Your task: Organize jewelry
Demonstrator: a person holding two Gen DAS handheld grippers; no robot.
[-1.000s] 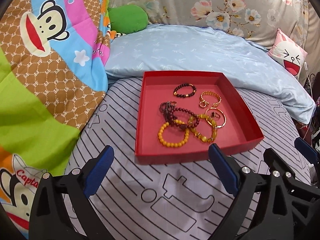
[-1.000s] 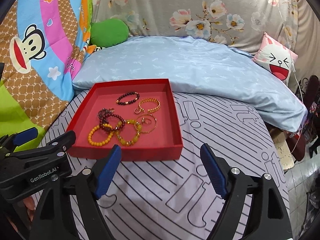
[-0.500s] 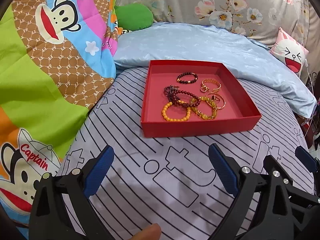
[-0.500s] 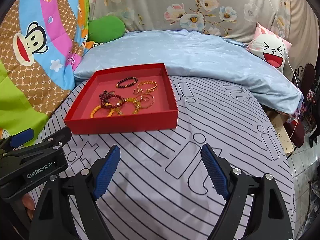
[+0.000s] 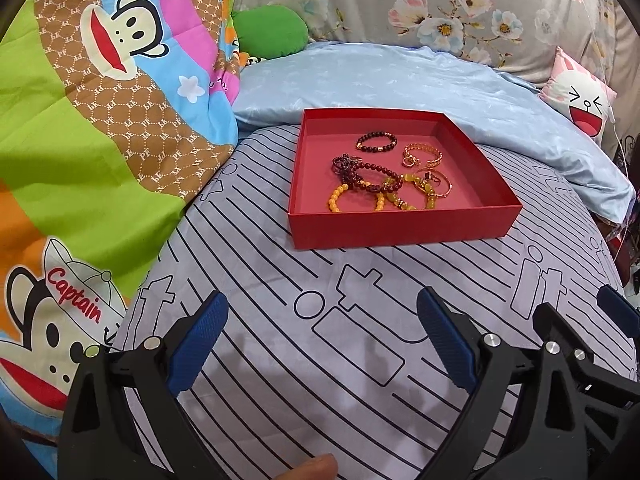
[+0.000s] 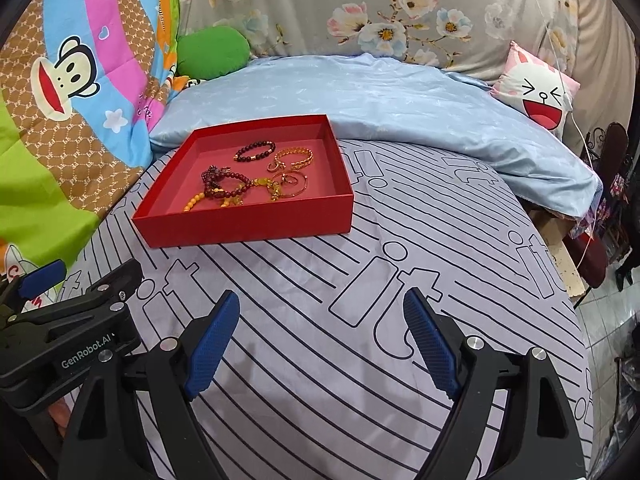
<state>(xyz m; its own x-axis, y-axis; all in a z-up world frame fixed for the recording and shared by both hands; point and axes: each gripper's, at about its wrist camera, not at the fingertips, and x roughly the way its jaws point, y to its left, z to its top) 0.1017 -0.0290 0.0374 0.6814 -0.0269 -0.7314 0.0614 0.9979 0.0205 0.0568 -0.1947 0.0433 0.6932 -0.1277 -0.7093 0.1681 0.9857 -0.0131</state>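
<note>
- Both grippers had drawn back from the shallow red cardboard tray (image 5: 404, 229); it appeared smaller.
- Left gripper (image 5: 322, 344) and right gripper (image 6: 321, 342) jaws stood wide, empty.
- Beaded and gold bracelets (image 6: 256, 184) lay inside the tray.
- Left gripper body read "GenRobot.AI" (image 6: 86, 357); cartoon monkey blanket (image 5: 80, 152) read "Captain".

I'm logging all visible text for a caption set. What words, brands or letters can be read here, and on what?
"Captain": on the monkey's cap on the cartoon blanket.
"PF": repeated in the brown pattern of that blanket.
"GenRobot.AI": on the left gripper body, seen from the right wrist.
"it": large outlined letters repeated on the striped sheet.
Pink script on the blanket near the blue pillow: too small to read.
</note>
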